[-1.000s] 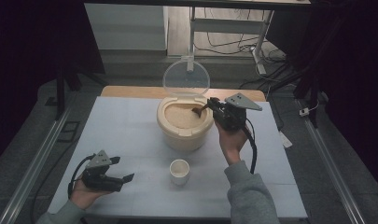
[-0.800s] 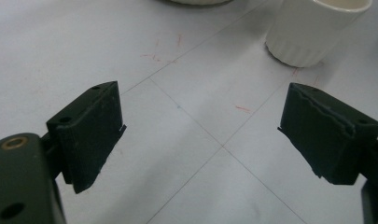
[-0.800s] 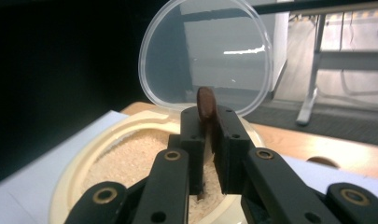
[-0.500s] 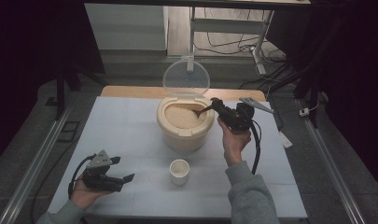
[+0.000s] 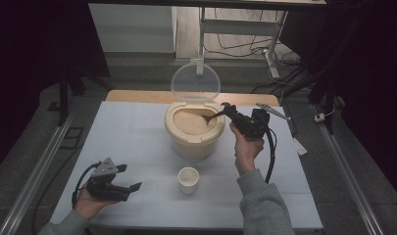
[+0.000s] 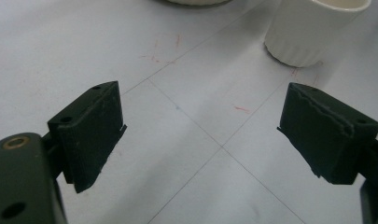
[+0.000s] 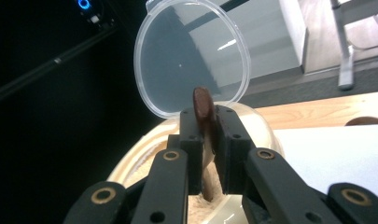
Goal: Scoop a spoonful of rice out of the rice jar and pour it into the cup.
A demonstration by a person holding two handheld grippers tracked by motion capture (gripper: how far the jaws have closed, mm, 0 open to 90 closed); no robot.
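A cream rice container [image 5: 193, 139] stands mid-table with its clear round lid [image 5: 195, 81] hinged up behind it, and pale grain [image 5: 188, 122] fills it. My right gripper [image 5: 228, 110] is shut on the handle of a dark wooden spoon [image 5: 213, 116] whose bowl dips into the grain. In the right gripper view the spoon [image 7: 202, 105] is pinched between the jaws in front of the lid [image 7: 192, 56]. A small white cup [image 5: 188, 179] sits in front of the container. My left gripper [image 5: 130, 189] rests open at the front left, with the cup [image 6: 312, 28] ahead of it.
The pale blue table cover [image 5: 127, 142] has bare room left of the container. A wooden table edge [image 5: 132, 96] runs along the back. A metal stand and cables [image 5: 272, 54] lie on the floor beyond. Rails [image 5: 37, 166] flank the table.
My right gripper has tipped and moved left, lowering the spoon's bowl into the grain. The left gripper has stayed put.
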